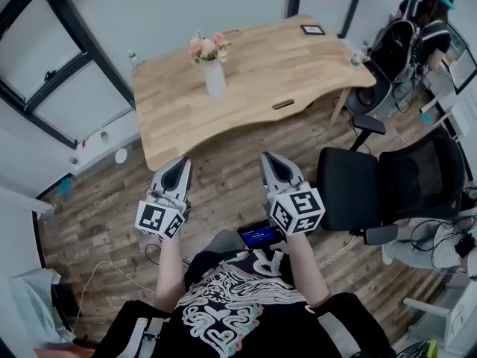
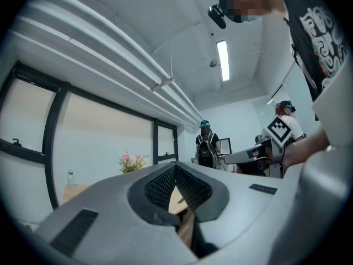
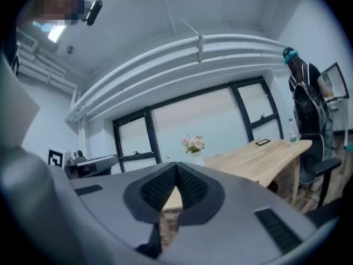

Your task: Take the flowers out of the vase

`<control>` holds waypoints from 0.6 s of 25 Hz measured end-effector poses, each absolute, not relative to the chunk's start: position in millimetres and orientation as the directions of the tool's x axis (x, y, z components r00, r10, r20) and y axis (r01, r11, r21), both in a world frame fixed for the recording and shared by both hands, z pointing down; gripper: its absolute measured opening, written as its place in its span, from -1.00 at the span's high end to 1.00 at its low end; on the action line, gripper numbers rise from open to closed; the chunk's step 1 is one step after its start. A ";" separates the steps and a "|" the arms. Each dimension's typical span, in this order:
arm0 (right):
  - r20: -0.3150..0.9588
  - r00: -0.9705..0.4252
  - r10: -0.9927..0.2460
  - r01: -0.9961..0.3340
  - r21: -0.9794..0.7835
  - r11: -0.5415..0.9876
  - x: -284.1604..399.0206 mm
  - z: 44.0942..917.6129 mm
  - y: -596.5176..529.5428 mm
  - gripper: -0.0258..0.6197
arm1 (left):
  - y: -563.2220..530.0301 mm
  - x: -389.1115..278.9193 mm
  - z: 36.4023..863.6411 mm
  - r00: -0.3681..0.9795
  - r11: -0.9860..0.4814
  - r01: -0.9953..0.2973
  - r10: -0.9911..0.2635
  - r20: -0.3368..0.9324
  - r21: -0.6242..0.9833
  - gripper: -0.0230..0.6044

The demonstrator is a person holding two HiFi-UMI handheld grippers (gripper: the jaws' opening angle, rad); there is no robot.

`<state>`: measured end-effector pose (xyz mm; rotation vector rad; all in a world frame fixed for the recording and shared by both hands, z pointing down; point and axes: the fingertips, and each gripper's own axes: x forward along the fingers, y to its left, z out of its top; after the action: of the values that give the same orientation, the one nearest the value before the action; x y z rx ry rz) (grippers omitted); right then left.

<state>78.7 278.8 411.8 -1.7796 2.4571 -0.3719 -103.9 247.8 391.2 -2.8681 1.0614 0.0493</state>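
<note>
A white vase point(image 1: 215, 77) with pink flowers point(image 1: 208, 47) stands on the wooden table point(image 1: 261, 88), towards its left end. The flowers show far off in the left gripper view point(image 2: 131, 161) and in the right gripper view point(image 3: 193, 143). My left gripper point(image 1: 180, 165) and right gripper point(image 1: 270, 160) hang side by side over the floor in front of the table, well short of the vase. Both point level at the table. Each has its jaws shut with nothing between them.
A black office chair point(image 1: 387, 181) stands to my right. A phone point(image 1: 312, 29) and a water bottle point(image 1: 355, 58) lie on the table's far right part. A person with a backpack point(image 1: 417, 28) sits at the back right. Windows line the wall behind the table.
</note>
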 end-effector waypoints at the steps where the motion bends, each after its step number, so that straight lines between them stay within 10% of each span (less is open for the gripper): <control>1: 0.090 -0.306 -0.948 -0.936 -0.211 0.282 81.8 413.9 276.0 0.91 | 245.4 -102.9 390.9 0.755 -0.752 -0.655 -0.652 -0.062 -0.066 0.92; 15: 0.020 -0.338 -0.941 -0.906 -0.278 0.319 90.0 413.9 174.9 0.91 | 142.6 -98.4 408.7 0.706 -0.702 -0.708 -0.707 -0.044 -0.076 0.92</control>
<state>90.0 174.9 413.9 -1.7153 2.4300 -0.3618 -98.4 142.6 408.7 -2.8201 1.1729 0.0172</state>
